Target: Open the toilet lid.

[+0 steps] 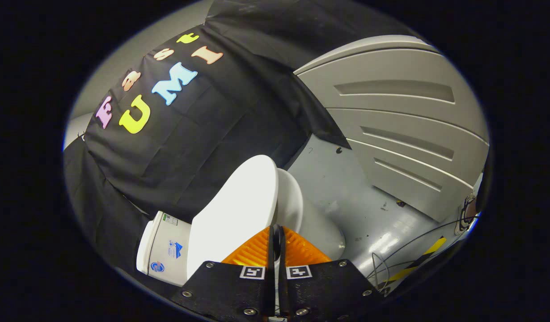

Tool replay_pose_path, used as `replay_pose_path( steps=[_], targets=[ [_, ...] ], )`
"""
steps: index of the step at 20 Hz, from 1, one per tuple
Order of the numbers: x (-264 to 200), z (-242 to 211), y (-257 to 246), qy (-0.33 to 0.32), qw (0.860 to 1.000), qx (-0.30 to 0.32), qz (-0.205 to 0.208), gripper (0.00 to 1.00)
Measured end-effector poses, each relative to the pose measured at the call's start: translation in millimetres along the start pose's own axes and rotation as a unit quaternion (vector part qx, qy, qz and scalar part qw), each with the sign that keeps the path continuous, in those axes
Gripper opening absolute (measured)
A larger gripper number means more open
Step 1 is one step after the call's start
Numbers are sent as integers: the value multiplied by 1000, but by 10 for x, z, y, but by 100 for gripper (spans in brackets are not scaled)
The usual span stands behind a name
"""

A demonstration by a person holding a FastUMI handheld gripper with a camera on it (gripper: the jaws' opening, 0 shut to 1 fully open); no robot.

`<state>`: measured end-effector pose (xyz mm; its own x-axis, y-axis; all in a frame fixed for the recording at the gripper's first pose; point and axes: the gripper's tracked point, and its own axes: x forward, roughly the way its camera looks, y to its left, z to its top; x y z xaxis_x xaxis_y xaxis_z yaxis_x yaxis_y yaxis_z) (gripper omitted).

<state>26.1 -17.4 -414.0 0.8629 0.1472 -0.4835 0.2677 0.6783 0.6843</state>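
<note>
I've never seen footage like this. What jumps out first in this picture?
The white toilet lid stands out, raised partway off the seat, just ahead of the tool. The tool's two orange fingers are pressed together around the lid's edge. Beyond them lie a shiny grey floor and a ribbed grey wall panel.

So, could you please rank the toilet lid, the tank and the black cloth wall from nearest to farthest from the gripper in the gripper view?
1. Toilet lid: its edge right at the gripper's nearly closed jaws; grip unclear.
2. Tank: beyond the lid, at its hinge end.
3. Black cloth wall: behind the tank.
</note>
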Motion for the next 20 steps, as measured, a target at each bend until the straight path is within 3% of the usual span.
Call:
replay_pose_path(
  steps=[10,20],
  targets=[
    [-238,293,524,-27,990,-138,-16,3],
    [-689,643,1690,-108,965,-238,27,3]
  ],
)
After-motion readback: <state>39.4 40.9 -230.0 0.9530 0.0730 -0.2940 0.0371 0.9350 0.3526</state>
